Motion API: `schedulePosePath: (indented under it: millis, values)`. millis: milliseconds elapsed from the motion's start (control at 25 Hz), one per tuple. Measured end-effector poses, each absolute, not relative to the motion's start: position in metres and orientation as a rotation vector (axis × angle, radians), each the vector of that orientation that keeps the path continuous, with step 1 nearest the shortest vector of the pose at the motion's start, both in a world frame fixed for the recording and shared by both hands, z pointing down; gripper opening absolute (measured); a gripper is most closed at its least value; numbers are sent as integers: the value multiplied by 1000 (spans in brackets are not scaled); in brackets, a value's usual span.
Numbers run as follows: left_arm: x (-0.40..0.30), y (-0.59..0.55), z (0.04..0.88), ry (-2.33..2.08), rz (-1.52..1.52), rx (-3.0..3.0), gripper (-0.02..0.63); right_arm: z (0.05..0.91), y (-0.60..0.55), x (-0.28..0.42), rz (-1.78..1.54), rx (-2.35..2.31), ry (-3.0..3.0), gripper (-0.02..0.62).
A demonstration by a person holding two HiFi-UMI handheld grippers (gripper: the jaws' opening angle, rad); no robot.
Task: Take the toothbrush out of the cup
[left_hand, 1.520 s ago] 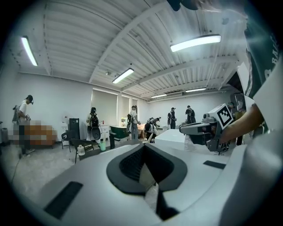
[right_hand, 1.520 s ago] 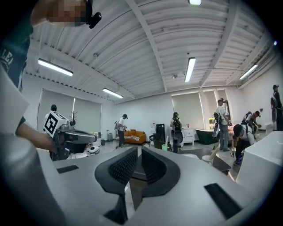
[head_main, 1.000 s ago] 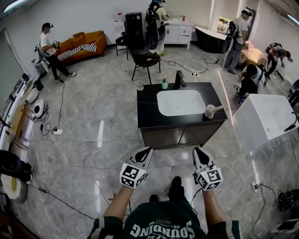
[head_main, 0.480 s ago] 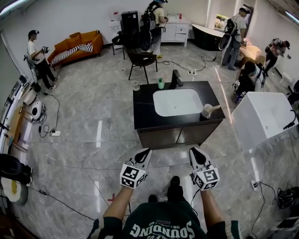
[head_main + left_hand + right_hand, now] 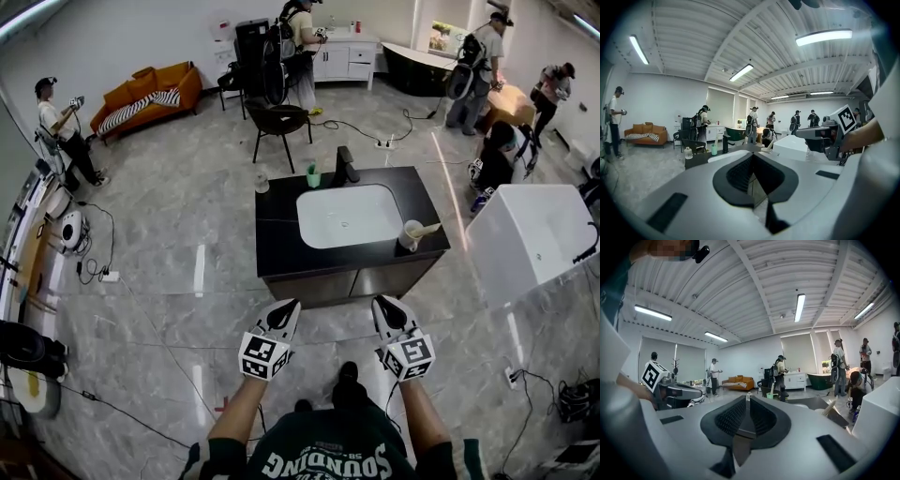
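Both claws closed, empty.
Left gripper and right gripper grip nothing; cup with toothbrush stands well ahead.

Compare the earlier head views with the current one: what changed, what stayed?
The person has stepped nearer the black counter. Nothing was grasped or released. The left gripper and right gripper stay shut and empty, and the toothbrush still leans in the cup.

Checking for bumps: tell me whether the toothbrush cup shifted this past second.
No. The cup stays by the white basin's near right corner on the countertop.
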State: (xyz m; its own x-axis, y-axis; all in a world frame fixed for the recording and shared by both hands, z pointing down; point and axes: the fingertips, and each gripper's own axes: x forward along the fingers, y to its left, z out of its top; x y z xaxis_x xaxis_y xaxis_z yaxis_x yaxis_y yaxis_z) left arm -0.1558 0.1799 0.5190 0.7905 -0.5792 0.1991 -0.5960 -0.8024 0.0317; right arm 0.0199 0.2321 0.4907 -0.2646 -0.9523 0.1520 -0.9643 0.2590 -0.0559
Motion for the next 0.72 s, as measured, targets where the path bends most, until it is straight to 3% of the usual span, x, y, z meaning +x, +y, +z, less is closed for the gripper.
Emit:
schedulePosePath:
  millis: [720]
  values:
    - [-54, 92, 518, -1099, 312, 2809, 11, 492, 133, 103, 234, 1620, -2544, 43]
